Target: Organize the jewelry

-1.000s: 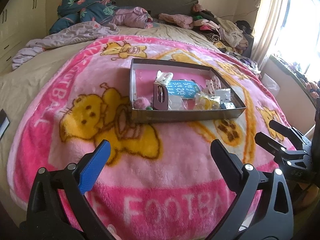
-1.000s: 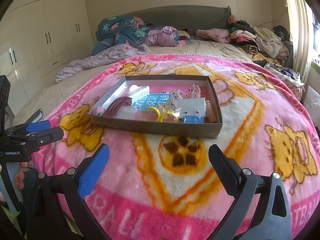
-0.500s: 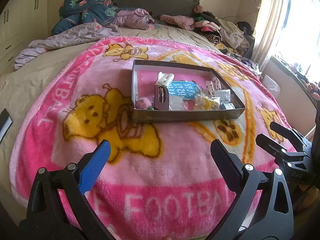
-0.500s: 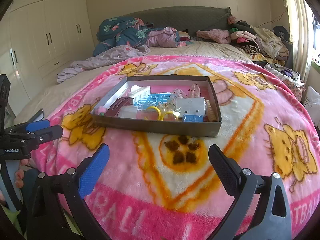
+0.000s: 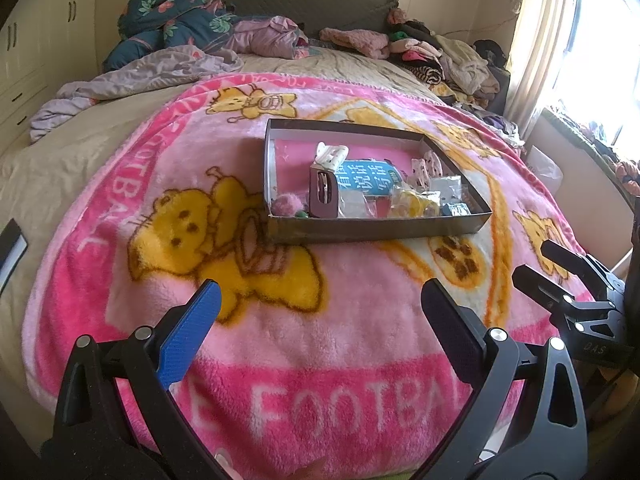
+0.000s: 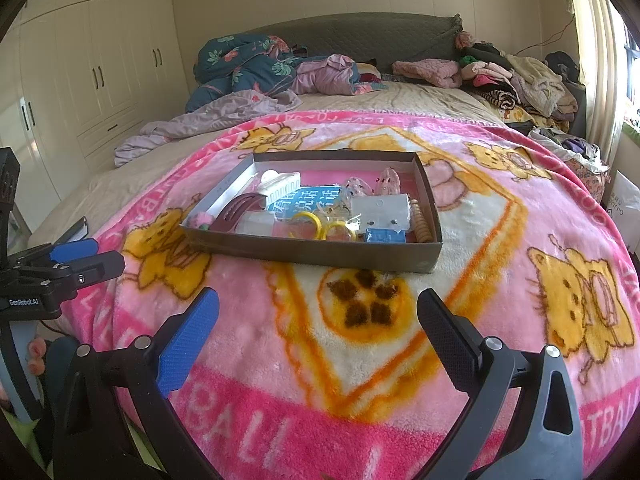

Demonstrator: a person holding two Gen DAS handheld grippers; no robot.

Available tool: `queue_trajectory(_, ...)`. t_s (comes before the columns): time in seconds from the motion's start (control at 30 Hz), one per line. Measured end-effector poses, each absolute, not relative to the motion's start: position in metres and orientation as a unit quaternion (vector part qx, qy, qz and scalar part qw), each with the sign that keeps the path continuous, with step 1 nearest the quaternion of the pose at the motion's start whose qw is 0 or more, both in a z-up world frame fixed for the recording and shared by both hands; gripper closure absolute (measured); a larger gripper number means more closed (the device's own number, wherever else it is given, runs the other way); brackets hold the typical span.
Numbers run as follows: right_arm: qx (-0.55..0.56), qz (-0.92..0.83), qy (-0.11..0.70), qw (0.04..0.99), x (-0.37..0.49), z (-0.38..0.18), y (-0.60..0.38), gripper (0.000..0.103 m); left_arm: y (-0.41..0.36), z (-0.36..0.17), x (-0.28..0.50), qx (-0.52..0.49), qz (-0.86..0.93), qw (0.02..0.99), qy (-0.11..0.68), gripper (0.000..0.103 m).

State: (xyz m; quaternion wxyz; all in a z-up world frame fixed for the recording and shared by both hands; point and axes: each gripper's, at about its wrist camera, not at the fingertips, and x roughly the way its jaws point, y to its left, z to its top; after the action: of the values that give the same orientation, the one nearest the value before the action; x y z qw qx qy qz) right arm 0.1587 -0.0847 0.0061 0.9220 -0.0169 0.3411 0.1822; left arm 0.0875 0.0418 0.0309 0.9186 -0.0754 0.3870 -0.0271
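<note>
In the left wrist view, the left gripper (image 5: 320, 300) is hovering at bottom centre over the pink blanket (image 5: 352, 344), jaws wide apart and holding nothing. The shallow box (image 5: 376, 230) is sitting mid-frame, holding a maroon hair clip (image 5: 322, 196), yellow rings (image 5: 414, 202) and what looks like bagged trinkets. The right gripper (image 6: 318, 304) is likewise gaping, empty.

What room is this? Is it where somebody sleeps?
Yes, most likely a bedroom: a big bed with a pink blanket, a padded headboard, and white wardrobes along the wall.
</note>
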Motion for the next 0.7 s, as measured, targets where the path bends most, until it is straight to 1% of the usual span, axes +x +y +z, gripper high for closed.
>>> queue_trajectory(0.7,-0.018,0.182,0.342,0.922,0.1575,0.0063,-0.0853,0.006,0.0433,0.0325,0.0862,-0.071,-0.021,0.918,0.39,0.011)
